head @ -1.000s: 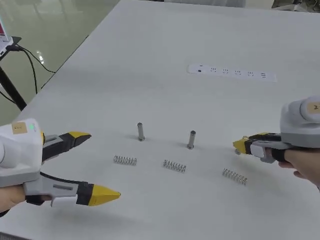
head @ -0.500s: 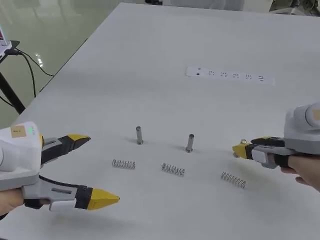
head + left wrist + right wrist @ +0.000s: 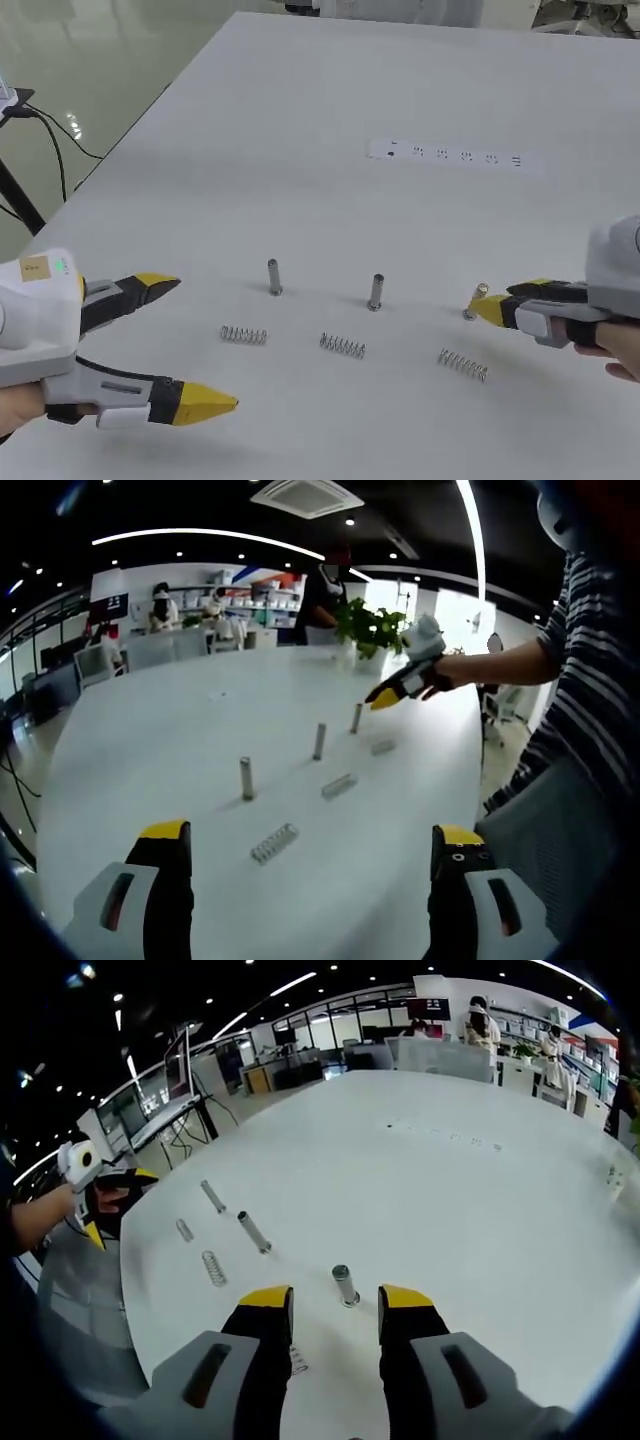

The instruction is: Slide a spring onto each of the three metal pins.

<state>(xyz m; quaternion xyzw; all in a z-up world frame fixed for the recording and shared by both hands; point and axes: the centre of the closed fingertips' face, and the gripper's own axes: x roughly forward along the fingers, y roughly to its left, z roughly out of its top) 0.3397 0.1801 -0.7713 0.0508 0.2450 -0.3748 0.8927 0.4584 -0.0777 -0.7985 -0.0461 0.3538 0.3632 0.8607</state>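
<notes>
Head view counts three metal pins standing upright in a row across the middle of the white table (image 3: 300, 130): left pin (image 3: 274, 277), middle pin (image 3: 376, 292) and right pin (image 3: 481, 293). Three springs lie flat in a second row just below them in the frame, each apart from its pin: left spring (image 3: 243, 335), middle spring (image 3: 342, 346) and right spring (image 3: 462, 364). All three pins are bare. At the lower left of the frame the left gripper (image 3: 190, 343) hovers with its two yellow-tipped jaws spread wide and nothing between them, well apart from the left spring. From the right edge the right gripper (image 3: 484, 311) reaches in, its jaws only a narrow gap apart and holding nothing, the tips just beside the foot of the right pin. Seen from the right gripper view, that pin (image 3: 344, 1285) stands just beyond the tips, in line with the gap. One power strip (image 3: 455, 156) lies in the upper part of the head view, well beyond the pins
</notes>
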